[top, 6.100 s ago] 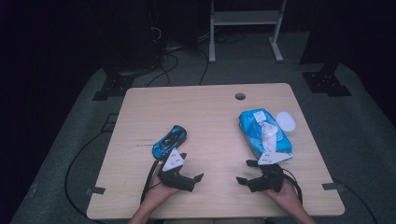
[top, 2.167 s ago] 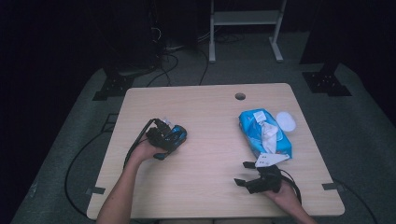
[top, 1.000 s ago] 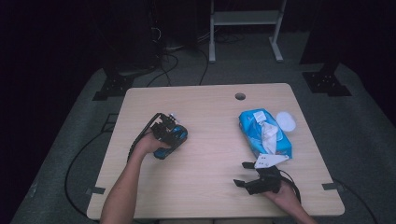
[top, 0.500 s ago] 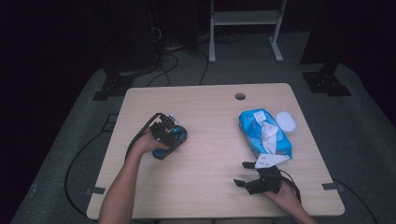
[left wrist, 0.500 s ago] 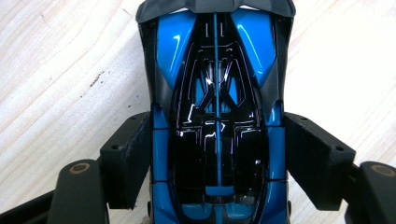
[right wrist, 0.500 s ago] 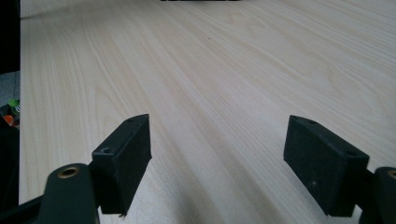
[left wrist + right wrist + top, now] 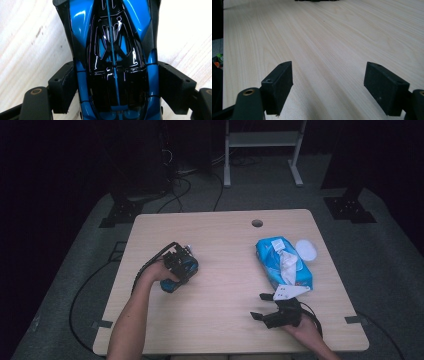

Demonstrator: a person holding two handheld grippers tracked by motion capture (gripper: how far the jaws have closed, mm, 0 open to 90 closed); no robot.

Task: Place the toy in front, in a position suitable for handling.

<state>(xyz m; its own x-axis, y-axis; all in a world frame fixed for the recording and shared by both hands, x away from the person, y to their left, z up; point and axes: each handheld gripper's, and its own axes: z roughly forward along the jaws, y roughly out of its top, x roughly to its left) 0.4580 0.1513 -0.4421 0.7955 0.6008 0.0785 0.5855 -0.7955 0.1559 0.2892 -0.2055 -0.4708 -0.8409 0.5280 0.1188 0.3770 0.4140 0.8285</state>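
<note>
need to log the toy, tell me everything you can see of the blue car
The car is a glossy blue and black toy racer, plastic by the look, with a dark cockpit and a thin blue line down its middle. It rests on the left part of the table, upright as far as shows. The left gripper straddles it from above, a pad close at each flank; its jaws have just been opening, and contact is unclear.

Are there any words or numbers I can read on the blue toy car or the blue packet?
None can be read.
Shiny blue and black toy car: thin lines and glints, no letters or numbers.
Blue plastic wipes packet: pale patches of print, too small and blurred to read.
Round white lid: blank.
Light wooden table: no writing.
</note>
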